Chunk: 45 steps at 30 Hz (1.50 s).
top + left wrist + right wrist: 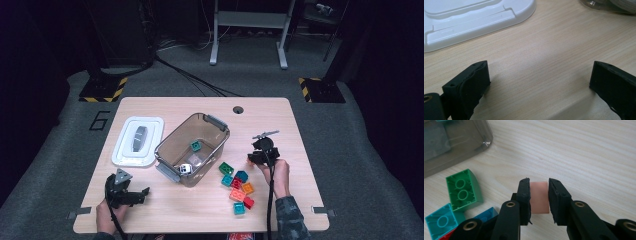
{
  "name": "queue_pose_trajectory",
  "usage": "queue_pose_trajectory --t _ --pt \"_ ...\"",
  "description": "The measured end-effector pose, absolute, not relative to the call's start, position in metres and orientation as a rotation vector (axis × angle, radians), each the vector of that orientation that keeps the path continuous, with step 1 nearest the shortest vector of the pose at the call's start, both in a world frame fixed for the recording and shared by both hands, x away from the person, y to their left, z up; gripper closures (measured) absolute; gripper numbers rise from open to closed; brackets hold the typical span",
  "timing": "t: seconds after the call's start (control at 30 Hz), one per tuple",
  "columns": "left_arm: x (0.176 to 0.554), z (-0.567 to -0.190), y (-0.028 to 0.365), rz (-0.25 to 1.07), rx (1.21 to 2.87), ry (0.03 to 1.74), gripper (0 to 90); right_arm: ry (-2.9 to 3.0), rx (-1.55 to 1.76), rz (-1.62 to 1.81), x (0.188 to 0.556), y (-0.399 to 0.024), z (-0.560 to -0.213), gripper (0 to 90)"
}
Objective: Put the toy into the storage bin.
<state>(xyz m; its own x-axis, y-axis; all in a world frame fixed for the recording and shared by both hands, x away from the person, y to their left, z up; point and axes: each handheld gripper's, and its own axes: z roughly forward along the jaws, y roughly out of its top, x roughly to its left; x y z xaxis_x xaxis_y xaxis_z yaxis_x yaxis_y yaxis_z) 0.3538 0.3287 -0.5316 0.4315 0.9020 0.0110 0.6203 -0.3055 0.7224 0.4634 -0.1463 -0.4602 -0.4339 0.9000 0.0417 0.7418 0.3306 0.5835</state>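
Two bricks [191,157] in bin [220,131] | pile [238,187] left on table [200,210] | right gripper [539,192] clamps pink brick [539,197] | left gripper [539,80] wide apart, empty

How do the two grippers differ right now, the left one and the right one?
The left gripper has its jaws wide apart with bare table between them; the right gripper is shut on a small pink block. The left one sits near the white lid; the right one sits by the pile of coloured bricks. Both are black, hand-held and low over the table.
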Motion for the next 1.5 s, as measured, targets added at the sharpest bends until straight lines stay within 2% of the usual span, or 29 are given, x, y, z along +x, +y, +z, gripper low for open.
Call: queue_pose_trajectory --t 0.5,1.5 --pt "0.354 -0.532 0.329 0.559 2.038 1.278 2.7 2.307 1.391 0.835 0.460 -0.139 -0.434 72.0" --pt "0.354 -0.532 0.329 0.559 2.037 1.278 2.7 2.304 1.147 0.912 0.462 -0.094 -0.344 72.0"
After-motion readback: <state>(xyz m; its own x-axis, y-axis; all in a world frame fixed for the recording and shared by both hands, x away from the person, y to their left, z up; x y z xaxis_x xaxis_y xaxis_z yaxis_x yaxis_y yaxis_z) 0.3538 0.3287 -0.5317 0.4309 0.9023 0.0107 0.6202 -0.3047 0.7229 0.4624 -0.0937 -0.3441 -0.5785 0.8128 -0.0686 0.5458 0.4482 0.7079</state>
